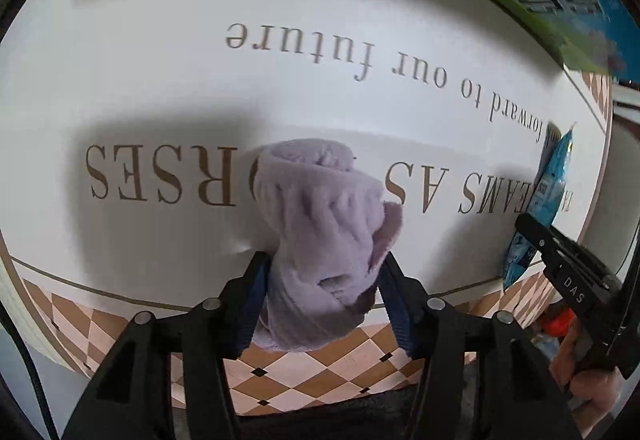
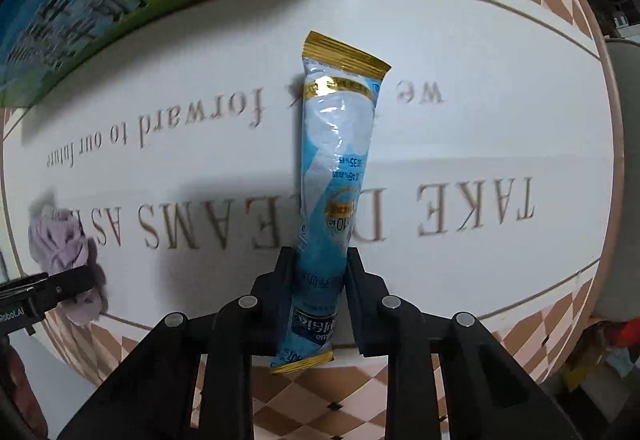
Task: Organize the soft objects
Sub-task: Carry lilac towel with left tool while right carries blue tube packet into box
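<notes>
- while both grippers point down at the desk, each has its jaws pressed on 1 soft thing.
- the left gripper is clamped narrow on a lilac fleece cloth, bunched into a roll that stands up between the blue-padded fingers.
- the cloth sits over the brown lettering on the white middle of the desk, near the checkered border along the near edge.
- the right gripper is squeezed onto a blue sachet with gold ends, gripped close to its lower end.
- the sachet lies lengthwise across the printed lines, its far gold seal pointing toward the colourful box at the far edge.
- in the right wrist view the cloth and left gripper show at the desk's left side; in the left wrist view the sachet shows at the right edge.
- a hand holds the right gripper's handle.
</notes>
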